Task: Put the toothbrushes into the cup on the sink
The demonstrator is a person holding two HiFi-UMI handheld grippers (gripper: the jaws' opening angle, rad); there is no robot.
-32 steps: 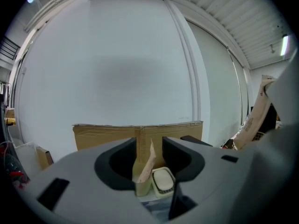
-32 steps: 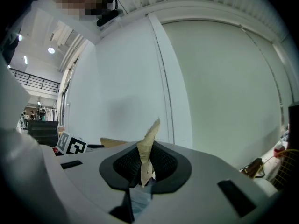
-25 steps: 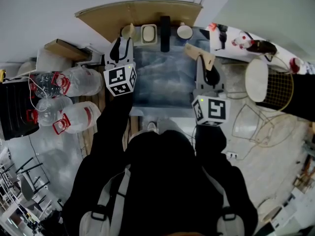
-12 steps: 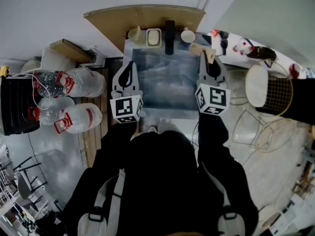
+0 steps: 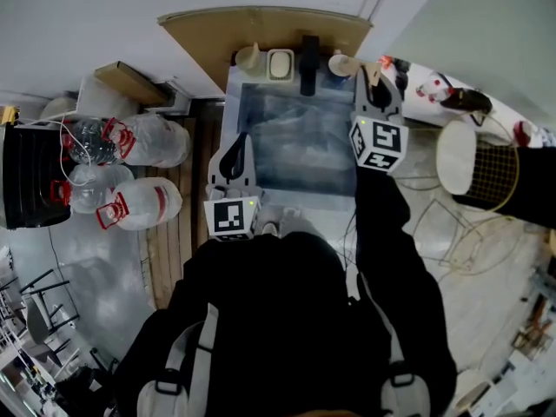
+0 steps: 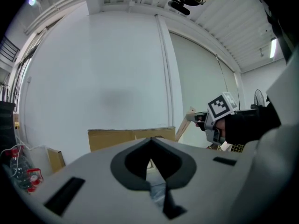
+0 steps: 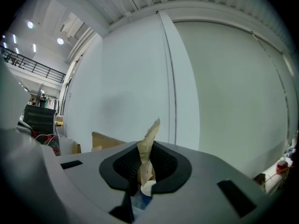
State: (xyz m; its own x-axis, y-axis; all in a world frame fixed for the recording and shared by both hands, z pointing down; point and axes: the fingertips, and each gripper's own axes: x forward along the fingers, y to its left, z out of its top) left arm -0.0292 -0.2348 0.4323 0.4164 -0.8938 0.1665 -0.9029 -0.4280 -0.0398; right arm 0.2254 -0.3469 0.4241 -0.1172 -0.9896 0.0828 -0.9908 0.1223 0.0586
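**A:** Count check: you have two grippers up and one toothbrush in sight. Your right gripper is pinched narrowly on the long toothbrush in a tan paper wrapper. It stands nearly upright, its crumpled top poking above the jaws.

**B:** And your left gripper has its jaws pressed together on nothing. It hangs over the near left edge of the grey rectangular sink basin, well apart from the other gripper.

**A:** On the back ledge you've got four things in a row. There's one pale beige rounded vessel, one white rectangular dish, one black tap, and one small white cup at the right end.

**B:** That wrapped toothbrush is right above the white cup; in your right gripper view its lower end meets the rim. I can't tell whether it dips inside, or what the cup holds.

**A:** On the floor to your left there's a cluster of clear plastic water jugs with red handles. I can't get a clean count of those.
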